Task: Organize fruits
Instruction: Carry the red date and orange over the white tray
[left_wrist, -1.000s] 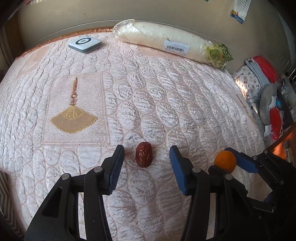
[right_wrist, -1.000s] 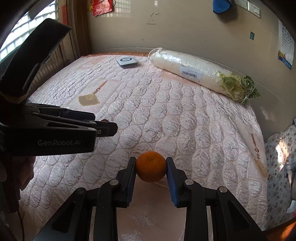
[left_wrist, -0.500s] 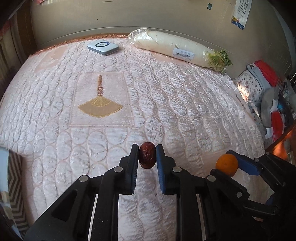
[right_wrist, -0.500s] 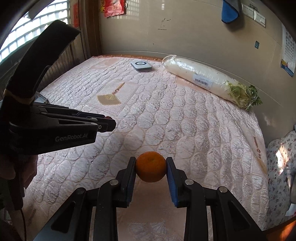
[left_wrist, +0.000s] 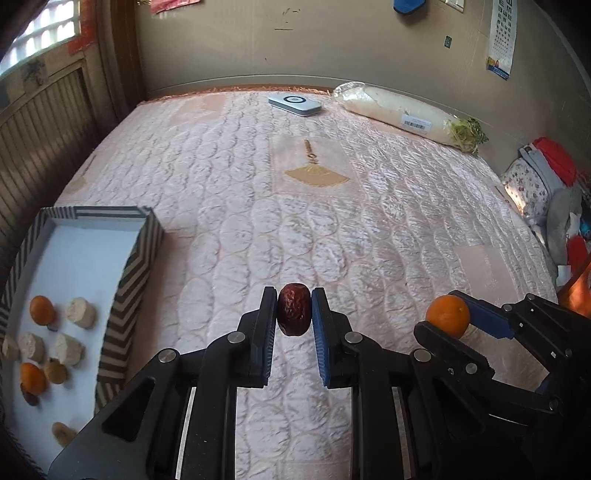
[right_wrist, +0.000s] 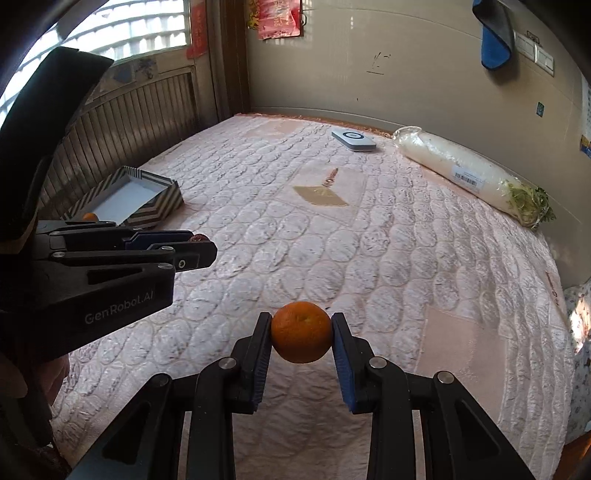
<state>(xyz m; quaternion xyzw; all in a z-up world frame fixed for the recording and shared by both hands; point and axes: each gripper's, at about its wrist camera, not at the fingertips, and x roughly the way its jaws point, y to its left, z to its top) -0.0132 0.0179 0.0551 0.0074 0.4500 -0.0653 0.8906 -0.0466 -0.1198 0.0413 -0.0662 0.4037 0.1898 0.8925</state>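
Note:
My left gripper (left_wrist: 294, 314) is shut on a dark red date (left_wrist: 293, 314) and holds it above the quilted pink bed cover. My right gripper (right_wrist: 301, 332) is shut on a small orange (right_wrist: 301, 331), also lifted; it shows at the right of the left wrist view (left_wrist: 447, 320). A striped box (left_wrist: 127, 280) with a white floor sits at the left and holds two oranges (left_wrist: 42, 310), several pale banana pieces (left_wrist: 81, 312) and dates. The box shows in the right wrist view (right_wrist: 159, 206), beyond my left gripper (right_wrist: 201, 240).
A wrapped white radish (left_wrist: 399, 114) and a flat white device (left_wrist: 294, 104) lie at the far edge by the wall. A heap of clothes (left_wrist: 550, 184) lies off the bed's right side. A slatted wooden panel (right_wrist: 129, 114) runs along the left.
My left gripper shut on the date and lifted it off the cover, then drew back and up so the striped box came into view. The right gripper still holds the orange.

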